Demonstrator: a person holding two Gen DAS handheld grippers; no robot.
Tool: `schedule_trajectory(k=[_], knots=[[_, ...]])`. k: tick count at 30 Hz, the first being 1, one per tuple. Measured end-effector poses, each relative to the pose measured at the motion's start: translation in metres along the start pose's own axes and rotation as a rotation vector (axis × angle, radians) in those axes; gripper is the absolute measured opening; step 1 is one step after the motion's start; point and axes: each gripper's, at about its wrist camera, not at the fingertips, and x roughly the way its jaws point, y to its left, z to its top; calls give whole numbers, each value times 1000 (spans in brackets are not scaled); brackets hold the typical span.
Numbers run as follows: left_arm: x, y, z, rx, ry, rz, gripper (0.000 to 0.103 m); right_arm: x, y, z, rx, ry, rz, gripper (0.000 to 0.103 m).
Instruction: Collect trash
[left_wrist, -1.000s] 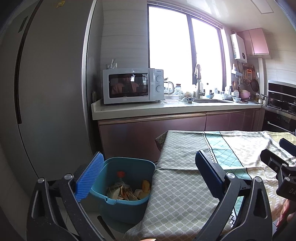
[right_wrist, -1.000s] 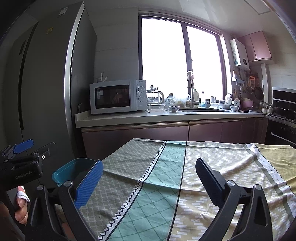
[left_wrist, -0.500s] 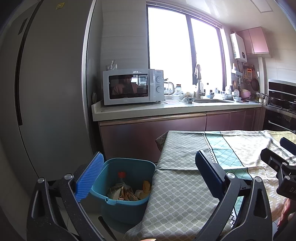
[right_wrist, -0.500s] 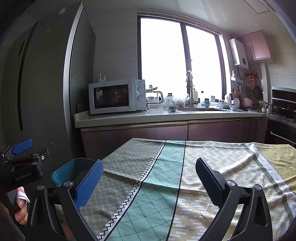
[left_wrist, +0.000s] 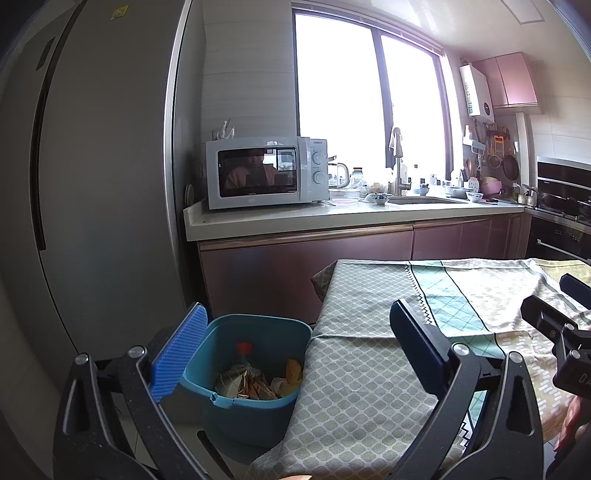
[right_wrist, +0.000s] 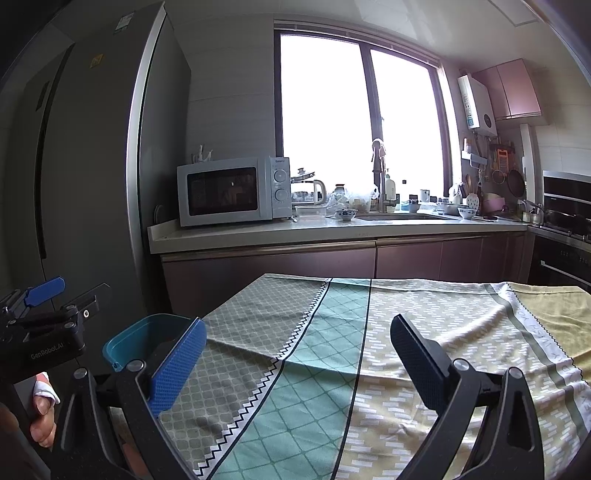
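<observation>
A blue bin (left_wrist: 251, 402) stands on the floor at the table's left end, holding crumpled wrappers (left_wrist: 243, 384) and a red-capped bottle (left_wrist: 243, 348). My left gripper (left_wrist: 295, 350) hangs open above the bin and the table corner, nothing between its fingers. My right gripper (right_wrist: 295, 354) is open over the patterned tablecloth (right_wrist: 369, 350), also empty. In the right wrist view the bin's rim (right_wrist: 144, 332) shows at the left, with the left gripper (right_wrist: 44, 317) beyond it. The right gripper's body (left_wrist: 561, 339) shows at the right edge of the left wrist view.
A tall grey fridge (left_wrist: 92, 184) stands at the left. Behind the table runs a counter (left_wrist: 351, 218) with a white microwave (left_wrist: 266, 171), sink and dishes. An oven (left_wrist: 561, 214) is at the far right. The person's hand (right_wrist: 42, 410) holds the left gripper.
Both views have shifted only slightly; the grippers stay open and empty, and the bin and cloth have not moved.
</observation>
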Motion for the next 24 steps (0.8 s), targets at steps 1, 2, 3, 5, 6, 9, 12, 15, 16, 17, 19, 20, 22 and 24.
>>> schedule_trajectory(k=[1,2,3,5,6,9,12,15,16,17,19,20,22,24], knots=[[0,0,0,1,0,1,98,0,0,0,2,0,0,97],[0,0,0,1,0,1,98,0,0,0,3,1,-1,97],[0,0,0,2,-1,2,98,0,0,0,3,2,-2,96],[0,0,-1,5,1,5,98,0,0,0,4,0,-2,97],[1,-1,0,4,1,6,98,0,0,0,4,0,-2,97],[1,0,0,3,1,8,98,0,1,0,3,0,-4,97],[2,0,1,4,1,9,98,0,0,0,4,-2,-4,97],[2,0,1,2,1,8,98,-1,1,0,3,-2,-5,97],[2,-1,1,1,1,8,98,0,1,0,4,-3,-5,97],[3,0,1,0,2,8,98,0,1,0,2,-1,-6,97],[2,0,1,1,1,8,98,-1,1,0,3,-2,-6,97],[2,0,1,2,1,6,98,-1,1,0,2,-1,-8,96],[2,-1,1,3,1,8,98,-1,1,0,2,-1,-9,97],[2,-1,1,2,0,7,98,-2,1,0,1,-3,-12,97]])
